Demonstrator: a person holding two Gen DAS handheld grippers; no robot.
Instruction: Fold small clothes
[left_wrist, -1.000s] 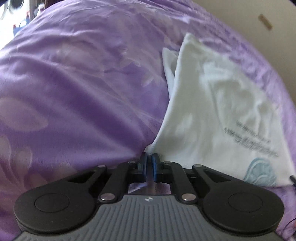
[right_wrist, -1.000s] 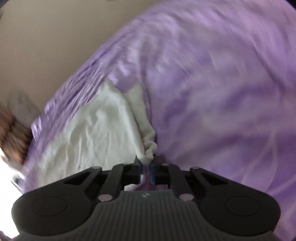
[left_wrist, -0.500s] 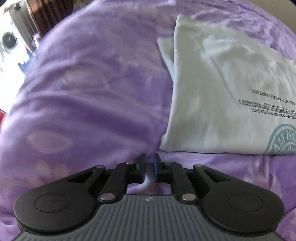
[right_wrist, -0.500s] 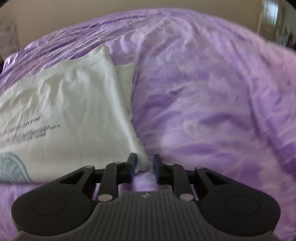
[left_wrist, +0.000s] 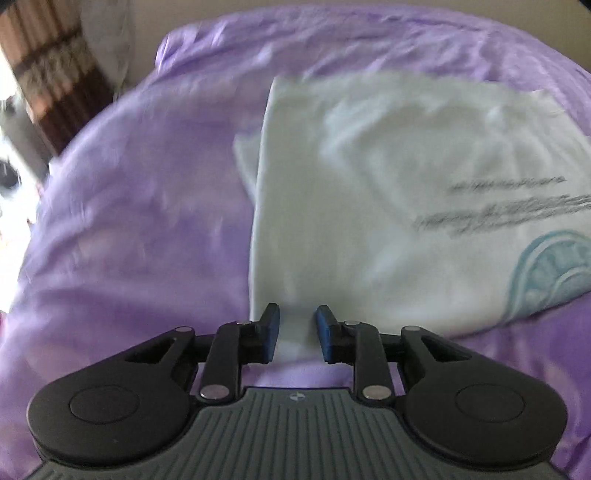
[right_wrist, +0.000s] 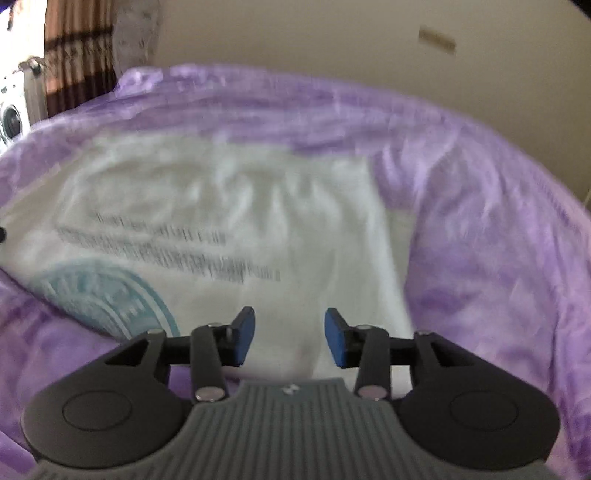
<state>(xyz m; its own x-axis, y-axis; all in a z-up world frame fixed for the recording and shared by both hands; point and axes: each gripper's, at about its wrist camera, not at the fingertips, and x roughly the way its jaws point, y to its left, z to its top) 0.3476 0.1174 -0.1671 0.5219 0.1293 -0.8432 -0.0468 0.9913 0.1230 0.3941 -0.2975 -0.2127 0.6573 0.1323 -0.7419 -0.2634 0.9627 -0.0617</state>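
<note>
A white T-shirt (left_wrist: 369, 229) with dark lettering and a teal round print lies folded flat on the purple bedspread (left_wrist: 129, 240). It also shows in the right wrist view (right_wrist: 240, 221). My left gripper (left_wrist: 296, 334) is open over the shirt's near left corner, holding nothing. My right gripper (right_wrist: 290, 341) is open wider over the shirt's near edge toward its right corner, holding nothing. A sleeve edge sticks out from under each side fold.
The bedspread (right_wrist: 480, 258) covers the whole bed around the shirt. A beige wall (right_wrist: 332, 48) stands behind the bed. A brown striped curtain (left_wrist: 55, 74) and a white appliance (right_wrist: 11, 118) are at the far left.
Both grippers let go of the shirt's corners and opened. The shirt now lies flat. Both grippers shifted inward over its near edge and opened wider.
</note>
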